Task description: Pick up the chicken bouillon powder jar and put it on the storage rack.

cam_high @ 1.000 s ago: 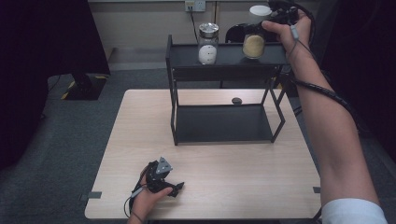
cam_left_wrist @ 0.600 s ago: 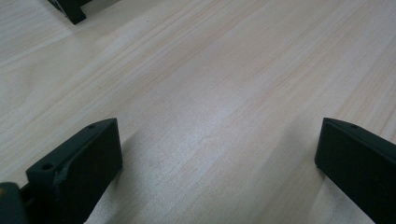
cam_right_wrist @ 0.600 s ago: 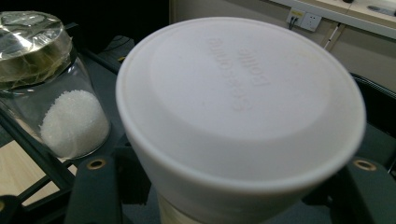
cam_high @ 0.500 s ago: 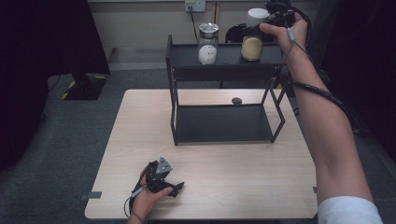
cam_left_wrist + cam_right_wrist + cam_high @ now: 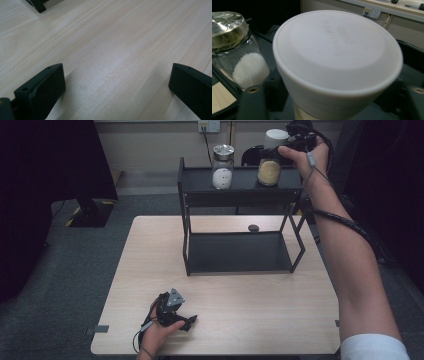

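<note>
A glass jar of yellowish powder [image 5: 269, 171] with a white lid [image 5: 337, 50] stands on the top of a black two-level shelf [image 5: 240, 187], at its right end. My right gripper [image 5: 278, 151] is shut on the jar just under the lid, one jaw on each side in the right gripper view. A second jar [image 5: 222, 167] with a silver lid holds white grains [image 5: 249, 70] and stands to its left. My left gripper [image 5: 187, 320] rests open near the table's front edge, with bare wood between its fingers [image 5: 40, 90].
The light wooden table [image 5: 250, 310] carries the shelf at its back half. A small dark round object [image 5: 253, 227] lies on the table behind the shelf's lower board [image 5: 240, 252]. A wall socket [image 5: 209, 125] and a cable are behind.
My right gripper has come down a little with the white-lidded jar, bringing it upright on the shelf top. The left gripper has not moved.
</note>
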Demonstrator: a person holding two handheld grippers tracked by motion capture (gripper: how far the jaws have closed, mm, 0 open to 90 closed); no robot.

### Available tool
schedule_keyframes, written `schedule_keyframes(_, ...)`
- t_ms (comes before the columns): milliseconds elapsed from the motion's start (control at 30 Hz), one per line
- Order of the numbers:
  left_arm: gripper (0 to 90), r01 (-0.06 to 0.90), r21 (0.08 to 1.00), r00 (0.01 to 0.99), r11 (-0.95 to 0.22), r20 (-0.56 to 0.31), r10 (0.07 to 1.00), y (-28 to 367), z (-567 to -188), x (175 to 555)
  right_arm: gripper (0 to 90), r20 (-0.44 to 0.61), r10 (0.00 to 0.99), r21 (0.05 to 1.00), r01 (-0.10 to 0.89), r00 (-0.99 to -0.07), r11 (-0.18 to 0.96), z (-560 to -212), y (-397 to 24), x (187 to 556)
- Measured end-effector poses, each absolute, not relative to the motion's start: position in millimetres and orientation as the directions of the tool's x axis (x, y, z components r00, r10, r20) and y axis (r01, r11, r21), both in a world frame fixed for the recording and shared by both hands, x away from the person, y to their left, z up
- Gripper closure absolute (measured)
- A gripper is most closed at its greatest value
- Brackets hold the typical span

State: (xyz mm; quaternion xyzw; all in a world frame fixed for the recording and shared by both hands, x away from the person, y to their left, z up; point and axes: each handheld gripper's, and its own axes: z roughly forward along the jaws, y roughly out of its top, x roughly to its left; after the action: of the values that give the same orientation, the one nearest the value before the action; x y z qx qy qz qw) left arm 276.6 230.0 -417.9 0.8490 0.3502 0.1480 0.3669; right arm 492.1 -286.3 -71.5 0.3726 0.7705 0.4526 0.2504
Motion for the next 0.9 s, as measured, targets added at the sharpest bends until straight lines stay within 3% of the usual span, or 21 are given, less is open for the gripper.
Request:
schedule_keyframes(433,0.0,0.486,0.727,0.711,-0.485,-0.006,0.704,230.0,-418.0,276.5,0.5,-0.041,0.827,0.896,0.345,-0.561,0.279,-74.1,-292.0,475.4)
schedule_keyframes(900,0.0,0.487,0.727,0.711,-0.485,-0.007,0.704,230.0,-418.0,276.6,0.2,-0.004,0.824,0.906,0.347,-0.567,0.243,-84.5,-302.8,449.6)
